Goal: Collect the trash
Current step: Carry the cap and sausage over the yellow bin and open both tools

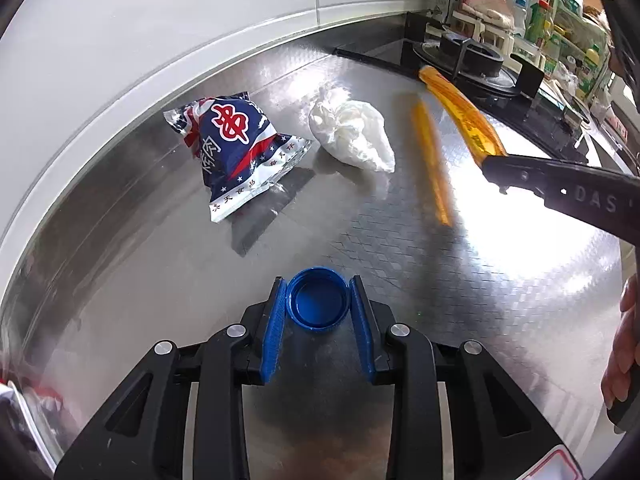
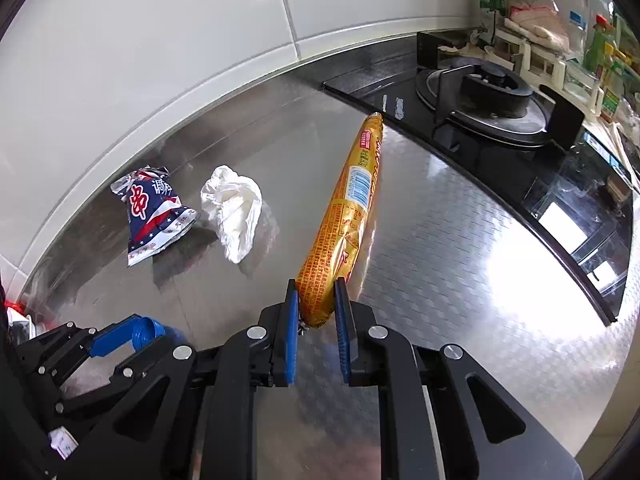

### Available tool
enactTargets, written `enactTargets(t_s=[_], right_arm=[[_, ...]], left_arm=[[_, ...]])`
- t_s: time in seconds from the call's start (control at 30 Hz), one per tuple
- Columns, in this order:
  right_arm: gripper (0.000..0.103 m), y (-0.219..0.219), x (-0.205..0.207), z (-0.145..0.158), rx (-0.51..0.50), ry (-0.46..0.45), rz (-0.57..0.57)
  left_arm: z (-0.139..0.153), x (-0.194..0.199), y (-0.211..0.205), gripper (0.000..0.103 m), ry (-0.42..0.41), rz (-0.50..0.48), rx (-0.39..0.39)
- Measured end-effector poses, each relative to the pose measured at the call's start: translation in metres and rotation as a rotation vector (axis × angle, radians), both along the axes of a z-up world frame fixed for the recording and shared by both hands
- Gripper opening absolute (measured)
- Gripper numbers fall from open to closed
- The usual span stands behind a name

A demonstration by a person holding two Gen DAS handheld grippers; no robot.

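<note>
A: What does the trash lie on?

B: A steel counter [image 2: 460, 248] with an embossed check pattern and a strong glare patch, backed by white wall tiles [image 2: 160, 40]. At its far end sits a black glass gas stove [image 2: 484, 96], and beyond that a crowded rack of bottles [image 2: 560, 32].

A: And the trash itself?

B: A blue, red and white snack bag [image 1: 236, 152], crumpled, lies near the wall. Just beside it is a wadded white plastic bag [image 1: 352, 136]. The two look apart, though only narrowly.

A: The claws?

B: The left claw [image 1: 318, 300] is clenched on a blue bottle cap [image 1: 318, 300], open side toward the camera, pinched between its blue pads. The right claw [image 2: 316, 304] grips the near end of a long orange sausage wrapper [image 2: 348, 208], which juts away toward the stove.

A: Anything hard to make out?

B: Whether the cap is touching the counter or held just above it, I cannot tell. At the lower left edge of both views something red and white is cut off by the lens rim. The bottle labels are too blurred to read.

A: Do the views differ?

B: The right wrist view shows the wrapper's barcode and fine print. The left shows it smeared, with its orange reflection on the steel, plus part of the person's hand [image 1: 624, 344] at the right edge.
</note>
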State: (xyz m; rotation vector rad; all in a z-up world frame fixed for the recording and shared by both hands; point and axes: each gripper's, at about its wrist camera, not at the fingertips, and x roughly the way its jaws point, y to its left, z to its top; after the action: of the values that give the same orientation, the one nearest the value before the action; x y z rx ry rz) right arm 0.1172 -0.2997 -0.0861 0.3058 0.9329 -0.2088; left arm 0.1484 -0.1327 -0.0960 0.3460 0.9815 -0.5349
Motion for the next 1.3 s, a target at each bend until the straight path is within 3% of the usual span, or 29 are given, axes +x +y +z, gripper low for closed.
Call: enactTargets(t_s=[0.37, 0.83, 1.3], right_arm=[[0.018, -0.017, -0.068, 0.023, 0.023, -0.061, 0.042], [0.018, -0.044, -0.207, 0.042, -0.005, -0.096, 0.172], [0.018, -0.044, -0.318, 0.030, 0.026, -0.076, 0.143]], left_arm=[[0.018, -0.048, -0.002, 0.032, -0.031, 0.069, -0.002], [0.041, -0.179, -0.022, 0.032, -0.074, 0.152, -0.006], [0.047, -0.272, -0.027, 0.032, -0.076, 0.076, 0.017]])
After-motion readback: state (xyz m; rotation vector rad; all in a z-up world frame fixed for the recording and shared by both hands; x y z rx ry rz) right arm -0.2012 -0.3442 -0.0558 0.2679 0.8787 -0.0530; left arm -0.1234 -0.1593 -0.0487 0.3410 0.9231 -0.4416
